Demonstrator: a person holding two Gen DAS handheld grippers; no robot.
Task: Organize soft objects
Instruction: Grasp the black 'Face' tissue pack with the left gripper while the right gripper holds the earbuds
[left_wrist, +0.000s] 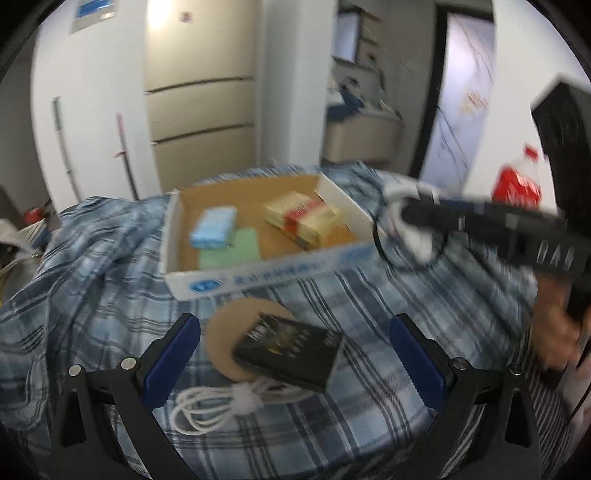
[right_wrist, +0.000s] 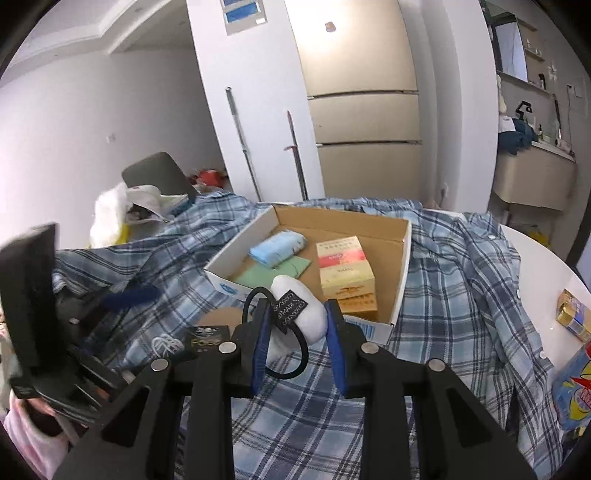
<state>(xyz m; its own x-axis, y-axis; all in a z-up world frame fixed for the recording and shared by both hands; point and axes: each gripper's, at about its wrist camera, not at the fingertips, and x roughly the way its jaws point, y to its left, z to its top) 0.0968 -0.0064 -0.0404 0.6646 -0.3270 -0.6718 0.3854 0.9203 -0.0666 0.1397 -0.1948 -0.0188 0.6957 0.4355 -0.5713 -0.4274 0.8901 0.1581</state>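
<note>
My right gripper (right_wrist: 297, 330) is shut on a white soft pouch (right_wrist: 301, 308) that carries a black tag and a black elastic loop. It holds the pouch above the plaid cloth, just in front of an open cardboard box (right_wrist: 402, 266). The left wrist view shows that gripper (left_wrist: 406, 212), blurred, with the pouch (left_wrist: 421, 245) right of the box (left_wrist: 258, 273). My left gripper (left_wrist: 297, 354) stands open over a black box (left_wrist: 291, 350), which lies on a round cork coaster (left_wrist: 225, 332). Its pads are apart from the black box.
Inside the cardboard box lie a blue pack (left_wrist: 214, 225), a green pack (left_wrist: 232, 249) and yellow-red cartons (left_wrist: 306, 218). A coiled white cable (left_wrist: 218, 402) lies near the coaster. A plaid cloth (right_wrist: 461, 295) covers the white table (right_wrist: 546, 280), where yellow and blue packages sit at the right.
</note>
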